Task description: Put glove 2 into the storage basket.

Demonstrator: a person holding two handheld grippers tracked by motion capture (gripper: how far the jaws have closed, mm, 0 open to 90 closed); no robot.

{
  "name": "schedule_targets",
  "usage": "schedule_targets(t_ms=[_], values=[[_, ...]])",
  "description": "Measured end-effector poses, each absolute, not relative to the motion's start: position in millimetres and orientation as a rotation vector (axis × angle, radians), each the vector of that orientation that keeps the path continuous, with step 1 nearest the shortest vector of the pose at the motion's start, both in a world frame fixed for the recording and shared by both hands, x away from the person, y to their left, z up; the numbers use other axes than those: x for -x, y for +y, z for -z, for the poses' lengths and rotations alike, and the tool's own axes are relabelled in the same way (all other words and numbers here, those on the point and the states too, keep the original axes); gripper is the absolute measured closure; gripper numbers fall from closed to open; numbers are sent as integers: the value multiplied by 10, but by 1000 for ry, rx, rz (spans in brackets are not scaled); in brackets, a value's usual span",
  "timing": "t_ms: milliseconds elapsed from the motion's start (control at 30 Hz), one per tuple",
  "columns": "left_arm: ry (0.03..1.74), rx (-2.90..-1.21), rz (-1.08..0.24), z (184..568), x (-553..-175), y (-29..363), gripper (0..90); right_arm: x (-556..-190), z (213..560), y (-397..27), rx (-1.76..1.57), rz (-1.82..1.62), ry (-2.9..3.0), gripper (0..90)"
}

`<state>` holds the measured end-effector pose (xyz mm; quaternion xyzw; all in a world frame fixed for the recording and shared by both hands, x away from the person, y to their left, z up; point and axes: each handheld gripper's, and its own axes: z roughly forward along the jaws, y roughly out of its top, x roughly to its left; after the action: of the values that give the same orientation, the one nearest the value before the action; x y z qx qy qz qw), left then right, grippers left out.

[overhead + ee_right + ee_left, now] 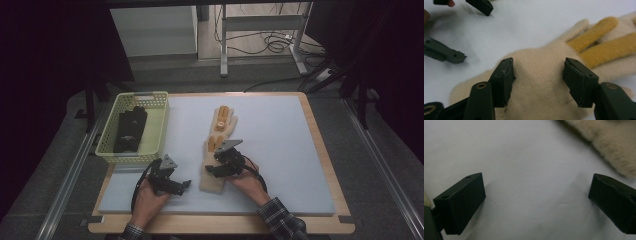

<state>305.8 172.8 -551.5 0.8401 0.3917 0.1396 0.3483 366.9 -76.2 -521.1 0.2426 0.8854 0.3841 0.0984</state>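
Two cream knit gloves lie on the pale mat of the bench (280, 150), one beyond the other, roughly in line, palms up with orange-yellow pads on the fingers. Near glove (214, 167) is the one in hand; far glove (223, 120) lies just past it, fingers pointing away from the person.

Handling, as a judgement: near glove looks light, soft and limp, fuzzy knit with no stiffness. It should bunch and fold wherever pinched, and drape when lifted. Not fragile, not slippery; the nap ought to give the pads good purchase. A shallow pinch may gather only the top layer. Best hold seems the palm or cuff body, where the fabric is thickest, rather than a single finger, which would let the rest dangle.

Right tongs (538, 82): jaws apart, set down over the palm of the near glove, one jaw at each side of a raised hump of knit. Fabric sits between them; the pads do not look to be pressing it. Glove fingers run off up and to the right in the right gripper view.

Left tongs (536, 202): jaws wide apart over bare mat, nothing between them. Near glove's fuzzy edge shows at the upper right of the left gripper view, just beside the right-hand jaw, not touching.

Pale green basket (159, 125) stands at the left of the bench, dark items inside; well apart from the gloves.
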Motion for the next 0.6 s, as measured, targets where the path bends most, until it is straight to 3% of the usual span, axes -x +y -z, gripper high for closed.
schedule_targets(t_ms=[100,200,367,400,467,600], values=[[1018,-2176,-360,5515,-3057,1726,8,-3694,5266,-744,-706,-1141,2630,394],[1018,-2177,-360,5515,-3057,1726,7,-3684,5331,-753,-735,-1158,2658,522],[1016,-2178,-362,5515,-3058,1727,7,-3602,5261,-759,-708,-1119,2656,585],[1019,-2174,-360,5516,-3058,1725,7,-3521,5198,-790,-703,-1153,2646,654],[1019,-2175,-360,5516,-3058,1725,7,-3435,5136,-824,-696,-1188,2668,645],[1020,-2174,-361,5517,-3057,1724,7,-3322,5178,-813,-653,-1109,2695,455]])
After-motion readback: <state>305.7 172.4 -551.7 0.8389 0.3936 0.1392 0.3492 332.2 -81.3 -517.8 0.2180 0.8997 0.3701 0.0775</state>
